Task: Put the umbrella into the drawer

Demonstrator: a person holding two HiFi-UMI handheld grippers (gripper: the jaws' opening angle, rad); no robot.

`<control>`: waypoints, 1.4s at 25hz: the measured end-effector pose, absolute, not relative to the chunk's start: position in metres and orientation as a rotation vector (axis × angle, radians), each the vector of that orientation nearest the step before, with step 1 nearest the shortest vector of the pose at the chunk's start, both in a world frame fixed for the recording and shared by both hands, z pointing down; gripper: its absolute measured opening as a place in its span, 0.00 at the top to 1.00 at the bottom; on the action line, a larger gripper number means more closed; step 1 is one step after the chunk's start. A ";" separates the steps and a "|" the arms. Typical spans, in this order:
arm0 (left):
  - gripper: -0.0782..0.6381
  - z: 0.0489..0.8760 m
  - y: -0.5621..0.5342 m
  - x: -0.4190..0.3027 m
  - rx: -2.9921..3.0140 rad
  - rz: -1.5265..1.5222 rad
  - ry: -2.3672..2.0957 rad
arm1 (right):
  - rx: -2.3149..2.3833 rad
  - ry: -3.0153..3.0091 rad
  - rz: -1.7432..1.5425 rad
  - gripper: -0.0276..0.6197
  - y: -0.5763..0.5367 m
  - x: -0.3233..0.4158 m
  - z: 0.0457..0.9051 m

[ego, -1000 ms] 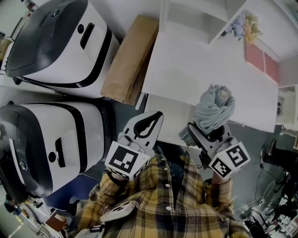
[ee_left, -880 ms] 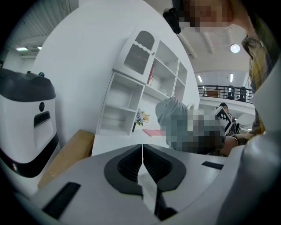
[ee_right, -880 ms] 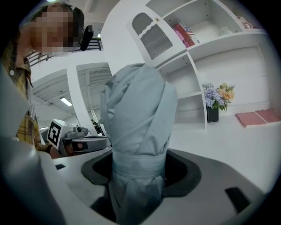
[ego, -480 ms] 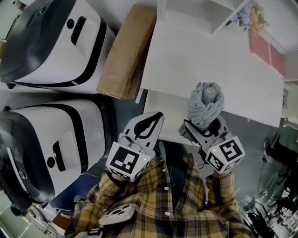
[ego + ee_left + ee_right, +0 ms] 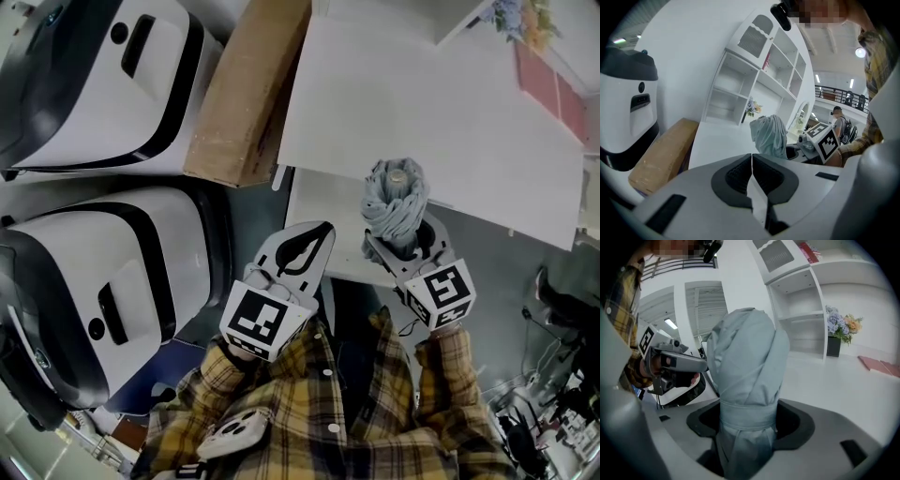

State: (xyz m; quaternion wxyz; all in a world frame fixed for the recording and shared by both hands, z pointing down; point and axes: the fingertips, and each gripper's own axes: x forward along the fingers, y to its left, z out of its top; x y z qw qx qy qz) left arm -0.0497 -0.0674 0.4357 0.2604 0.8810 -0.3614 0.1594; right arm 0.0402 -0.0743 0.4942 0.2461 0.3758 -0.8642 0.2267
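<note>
Head view: my right tool [image 5: 401, 242] is gripping the folded grey umbrella [image 5: 394, 199] over the near edge of the white bench [image 5: 450, 122]. My left tool [image 5: 312, 236] is hovering just to its left.

Left gripper view: my jaws are pressing together, nothing between them.

Right gripper view: my jaws are clamping the umbrella at its strap.

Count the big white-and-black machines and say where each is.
2. One machine sits upper left, beside the cardboard box; the other below it, left of the left gripper. More may lie off-frame.
</note>
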 end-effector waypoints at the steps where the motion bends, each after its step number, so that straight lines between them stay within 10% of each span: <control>1: 0.86 0.440 -0.066 -0.049 2.375 0.434 -0.978 | 1.011 -2.346 0.605 0.47 -0.073 0.039 0.501; 35: 0.86 0.489 -0.039 -0.029 2.286 0.500 -0.931 | 0.460 -2.113 0.465 0.47 -0.034 0.010 0.670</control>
